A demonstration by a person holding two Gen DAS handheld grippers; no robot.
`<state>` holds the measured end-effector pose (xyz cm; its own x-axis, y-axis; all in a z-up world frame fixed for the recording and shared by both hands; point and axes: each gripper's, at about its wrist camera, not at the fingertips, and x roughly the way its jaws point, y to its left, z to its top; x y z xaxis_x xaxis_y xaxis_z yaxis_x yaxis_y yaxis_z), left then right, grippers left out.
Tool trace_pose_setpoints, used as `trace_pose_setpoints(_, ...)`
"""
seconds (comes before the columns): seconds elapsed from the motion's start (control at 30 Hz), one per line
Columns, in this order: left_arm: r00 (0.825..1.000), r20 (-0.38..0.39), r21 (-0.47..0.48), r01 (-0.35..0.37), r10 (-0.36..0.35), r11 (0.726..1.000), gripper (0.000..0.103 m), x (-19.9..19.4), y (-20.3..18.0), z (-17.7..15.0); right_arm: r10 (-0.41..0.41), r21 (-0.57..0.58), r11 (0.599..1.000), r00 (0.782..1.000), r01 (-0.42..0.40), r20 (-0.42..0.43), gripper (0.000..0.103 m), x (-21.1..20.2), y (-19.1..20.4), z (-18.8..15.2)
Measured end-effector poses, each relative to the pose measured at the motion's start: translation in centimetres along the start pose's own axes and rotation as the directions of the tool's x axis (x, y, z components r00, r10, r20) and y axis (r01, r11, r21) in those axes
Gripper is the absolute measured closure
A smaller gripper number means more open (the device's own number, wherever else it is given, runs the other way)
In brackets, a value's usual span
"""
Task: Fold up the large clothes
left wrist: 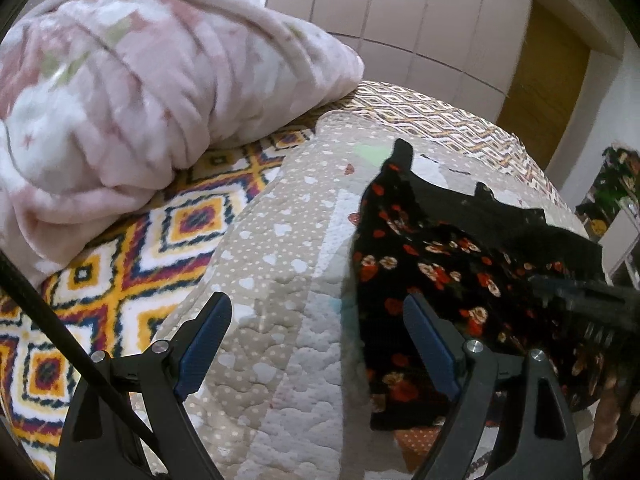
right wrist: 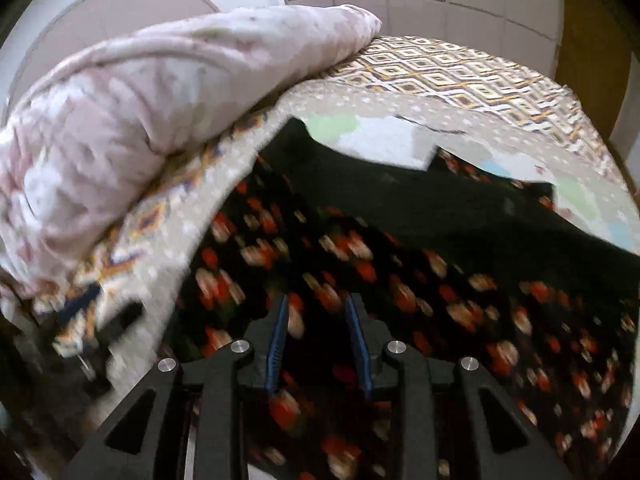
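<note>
Across the whole scene, a bed, spread with a diamond-patterned blanket [left wrist: 120,272] and over that a beige quilt [left wrist: 280,280] dotted with white hearts. Heaped at the far left, a bulky pink floral duvet [left wrist: 120,92], resting on the patterned blanket. Behind, pale wardrobe panels [left wrist: 400,20] and a wooden door [left wrist: 548,92].

On the quilt, to the right, the black floral garment [left wrist: 440,280]: red and cream flowers, with a plain black part lying along its far side, edge jagged against the quilt.

Angled down over the quilt, the left gripper [left wrist: 320,340], blue pads set wide apart, nothing between them; right pad over the garment's left edge, left pad over bare quilt. Whether touching the cloth, cannot tell.

Pitched steeply down over the middle of the garment, the right gripper [right wrist: 316,344], jaws narrow with a small gap, floral cloth seen through the gap; much motion blur, so no grip to be made out. In the left view, dark and blurred at the right edge above the garment.
</note>
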<state>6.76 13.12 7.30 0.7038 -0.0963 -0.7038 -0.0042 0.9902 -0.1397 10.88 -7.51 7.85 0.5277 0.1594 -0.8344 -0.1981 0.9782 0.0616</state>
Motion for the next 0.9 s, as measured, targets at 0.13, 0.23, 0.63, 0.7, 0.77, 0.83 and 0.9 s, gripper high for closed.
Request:
trace_pose_setpoints(0.13,1.0,-0.01,0.045,-0.019,0.019,0.999,0.016,0.5,-1.2,-0.5,-0.015,0.091,0.996,0.999,0.019,-0.043,0.07,1.2,-3.0,-2.9)
trace_pose_setpoints(0.23,0.999,-0.037,0.067,-0.023,0.025,0.998,0.016,1.5,-1.7,-0.9,0.017,0.15,0.989,1.0,-0.013,-0.023,0.071,1.0,-4.6,-4.2)
trace_pose_setpoints(0.63,0.998,-0.068,0.045,-0.003,0.006,0.999,0.016,2.4,-1.5,-1.2,0.014,0.225,0.974,0.999,-0.025,0.05,0.068,-4.0,-8.6,-5.9)
trace_pose_setpoints(0.7,0.997,-0.074,0.041,-0.001,0.004,0.999,0.016,2.6,-1.4,-1.2,-0.017,0.267,0.964,0.998,-0.001,0.063,0.064,-4.5,-9.9,-6.2)
trace_pose_setpoints(0.77,0.997,-0.075,0.04,-0.001,0.004,0.999,0.016,2.7,-1.5,-1.3,-0.062,0.316,0.948,0.996,0.038,0.064,0.063,-4.7,-11.8,-6.9)
trace_pose_setpoints(0.83,0.997,-0.075,0.041,-0.002,0.005,0.999,0.016,2.7,-1.5,-1.3,-0.095,0.363,0.929,0.994,0.072,0.046,0.063,-4.5,-13.6,-7.5)
trace_pose_setpoints(0.9,0.997,-0.075,0.04,-0.002,0.005,0.999,0.016,2.7,-1.6,-1.3,-0.115,0.417,0.904,0.993,0.092,0.028,0.063,-4.2,-15.6,-8.5)
